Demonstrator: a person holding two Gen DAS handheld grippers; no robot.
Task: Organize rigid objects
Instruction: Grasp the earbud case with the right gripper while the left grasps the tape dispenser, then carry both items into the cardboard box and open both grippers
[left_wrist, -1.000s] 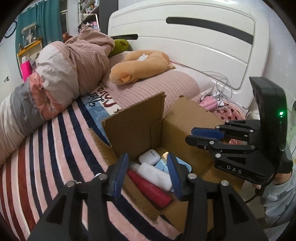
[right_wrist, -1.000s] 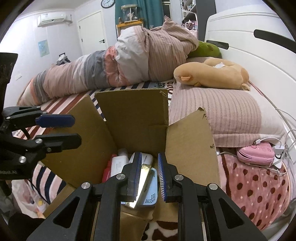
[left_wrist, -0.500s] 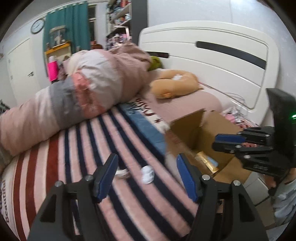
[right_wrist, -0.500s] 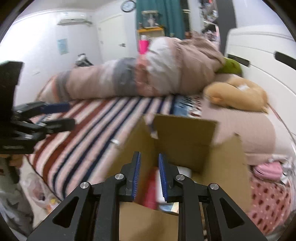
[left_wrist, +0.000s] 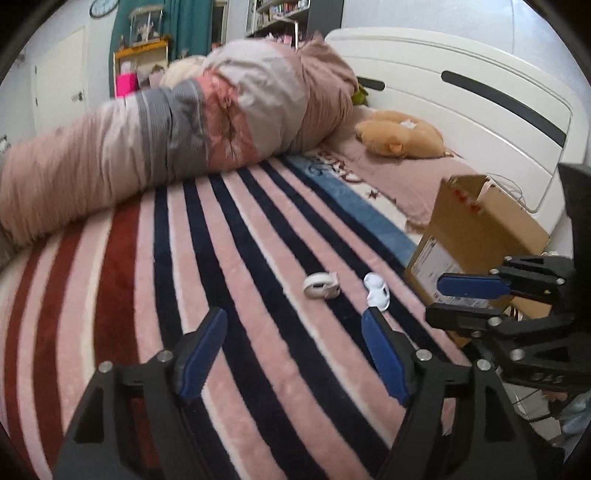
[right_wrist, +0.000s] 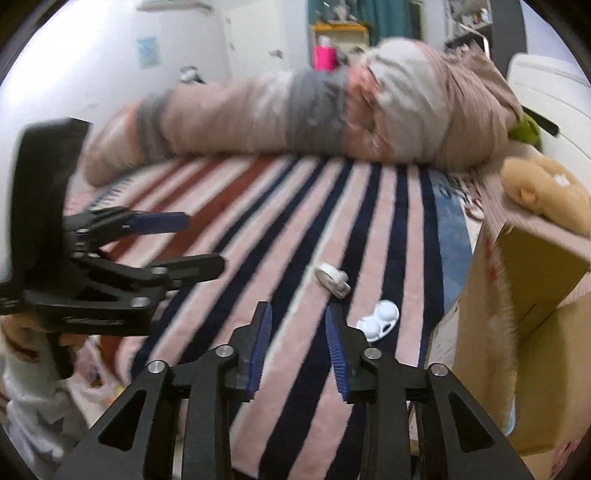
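Note:
A white tape roll (left_wrist: 320, 285) and a white two-cup case (left_wrist: 376, 292) lie on the striped blanket (left_wrist: 229, 266), left of the cardboard box (left_wrist: 480, 236). My left gripper (left_wrist: 291, 354) is wide open and empty, just short of them. My right gripper (right_wrist: 298, 343) is open and empty; the case (right_wrist: 380, 319) lies just right of its tips and the tape roll (right_wrist: 331, 280) lies ahead. The right gripper also shows in the left wrist view (left_wrist: 461, 299). The left gripper shows in the right wrist view (right_wrist: 184, 243). The box (right_wrist: 524, 314) stands at the right.
A rolled pink and grey duvet (left_wrist: 177, 125) lies across the back of the bed. A tan plush toy (left_wrist: 400, 138) rests on the pillow by the white headboard (left_wrist: 480, 96). The bed edge runs below both grippers.
Both grippers have swung left, away from the box and over the striped blanket. The left gripper has opened wider and the right one has opened. The tape roll and case have come into view.

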